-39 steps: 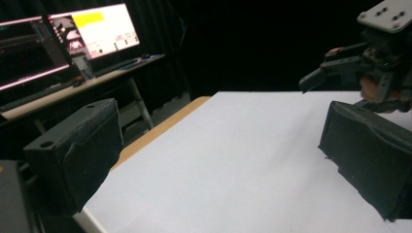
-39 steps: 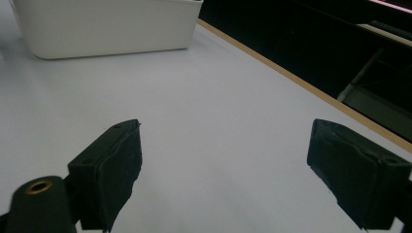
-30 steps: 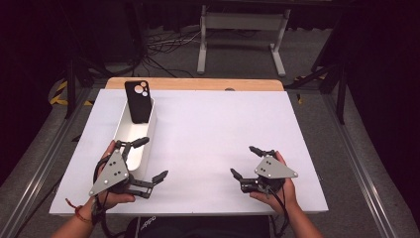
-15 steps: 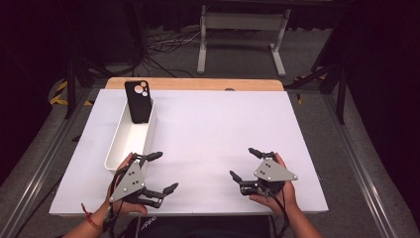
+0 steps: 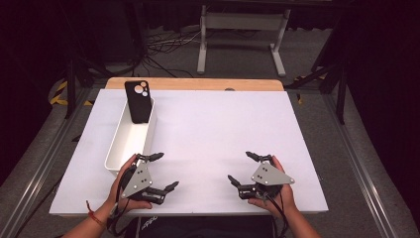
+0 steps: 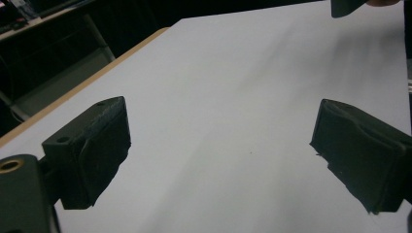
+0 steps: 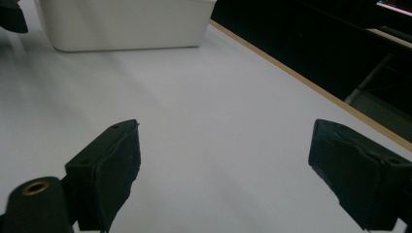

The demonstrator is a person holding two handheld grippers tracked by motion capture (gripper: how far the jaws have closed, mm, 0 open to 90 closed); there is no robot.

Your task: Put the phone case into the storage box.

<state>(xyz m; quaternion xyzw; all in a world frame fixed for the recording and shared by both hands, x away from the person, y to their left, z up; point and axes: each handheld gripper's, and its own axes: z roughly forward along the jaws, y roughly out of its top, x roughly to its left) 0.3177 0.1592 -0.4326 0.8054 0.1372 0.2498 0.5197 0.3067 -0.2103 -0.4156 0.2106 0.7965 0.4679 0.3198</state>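
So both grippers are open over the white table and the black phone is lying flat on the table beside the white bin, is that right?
Not quite: the black phone stands propped inside the white bin, at its far end, as the high view shows. The left gripper and right gripper are indeed open over the white table.

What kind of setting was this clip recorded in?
Probably a lab or studio recording bay: a white-topped table on a grey floor amid dark surroundings, loose cables behind it, a white metal stand, and a white bin holding a black phone.

Matt white table (image 5: pixel 223 129), glossy plastic bin (image 5: pixel 120 144)
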